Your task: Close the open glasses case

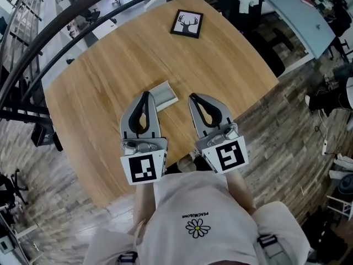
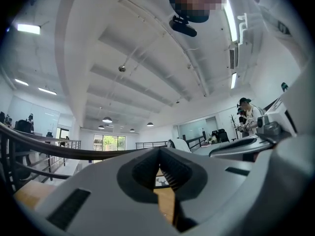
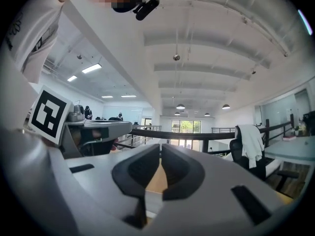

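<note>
Though half-hidden, glasses case (image 1: 166,95) on table (image 1: 105,70)

Head view above table (image 1: 110,76); gripper views level.

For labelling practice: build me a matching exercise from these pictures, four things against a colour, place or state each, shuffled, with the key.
1 framed deer picture
2 glasses case
3 left tool
4 table

A light wood
B jaws together, nothing held
C pale grey, between the tool tips
D black frame, far side of table

Pairs: 1-D, 2-C, 3-B, 4-A
</note>
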A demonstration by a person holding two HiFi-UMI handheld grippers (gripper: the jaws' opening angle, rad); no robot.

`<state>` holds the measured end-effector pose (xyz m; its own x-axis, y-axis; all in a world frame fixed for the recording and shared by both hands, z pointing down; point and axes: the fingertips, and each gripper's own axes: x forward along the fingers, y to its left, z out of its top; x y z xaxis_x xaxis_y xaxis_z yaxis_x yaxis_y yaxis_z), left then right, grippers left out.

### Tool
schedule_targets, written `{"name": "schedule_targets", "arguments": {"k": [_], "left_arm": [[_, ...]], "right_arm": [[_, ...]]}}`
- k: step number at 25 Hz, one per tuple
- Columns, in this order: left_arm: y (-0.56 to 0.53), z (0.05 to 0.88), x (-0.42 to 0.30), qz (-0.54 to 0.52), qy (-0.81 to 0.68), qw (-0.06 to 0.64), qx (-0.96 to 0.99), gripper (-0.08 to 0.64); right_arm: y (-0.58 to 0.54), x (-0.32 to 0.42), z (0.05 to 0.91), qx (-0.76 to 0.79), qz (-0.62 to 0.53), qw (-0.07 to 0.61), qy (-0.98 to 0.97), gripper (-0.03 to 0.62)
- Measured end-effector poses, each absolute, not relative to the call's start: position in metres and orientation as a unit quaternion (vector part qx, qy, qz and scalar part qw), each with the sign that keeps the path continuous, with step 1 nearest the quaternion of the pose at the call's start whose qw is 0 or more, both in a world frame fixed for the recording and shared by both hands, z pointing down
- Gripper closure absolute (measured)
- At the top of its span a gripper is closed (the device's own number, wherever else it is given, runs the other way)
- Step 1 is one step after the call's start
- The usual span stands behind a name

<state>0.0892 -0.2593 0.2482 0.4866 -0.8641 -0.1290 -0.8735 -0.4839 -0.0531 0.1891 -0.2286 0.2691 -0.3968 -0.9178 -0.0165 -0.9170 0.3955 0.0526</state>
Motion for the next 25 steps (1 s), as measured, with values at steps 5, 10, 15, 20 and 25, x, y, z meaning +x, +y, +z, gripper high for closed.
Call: {"name": "schedule_targets", "arguments": {"k": [5,10,15,20,25], "left_arm": [[-0.266,0.253,0.08,0.037,0.517,0.062,-0.853,0.543],[-0.272,0.256,0.07,0.038,0.534,0.051,-0.843,0.543],[-0.275,0.27,0.055,0.031,0.547,0.04,-0.836,0.543],[-0.275,0.282,0.046,0.023,0.561,0.02,-0.827,0.543],[-0.272,0.292,0.042,0.018,0.573,0.002,-0.819,0.541]], "right_arm": [[-0.246,0.183,0.278,0.525,-0.029,0.014,-0.85,0.516],[-0.271,0.17,0.28,0.495,-0.029,0.009,-0.869,0.402],[-0.296,0.147,0.295,0.454,-0.012,0.013,-0.891,0.34],[-0.315,0.129,0.32,0.424,0.003,0.032,-0.905,0.324],[-0.332,0.118,0.357,0.401,0.044,0.051,-0.914,0.319]]}}
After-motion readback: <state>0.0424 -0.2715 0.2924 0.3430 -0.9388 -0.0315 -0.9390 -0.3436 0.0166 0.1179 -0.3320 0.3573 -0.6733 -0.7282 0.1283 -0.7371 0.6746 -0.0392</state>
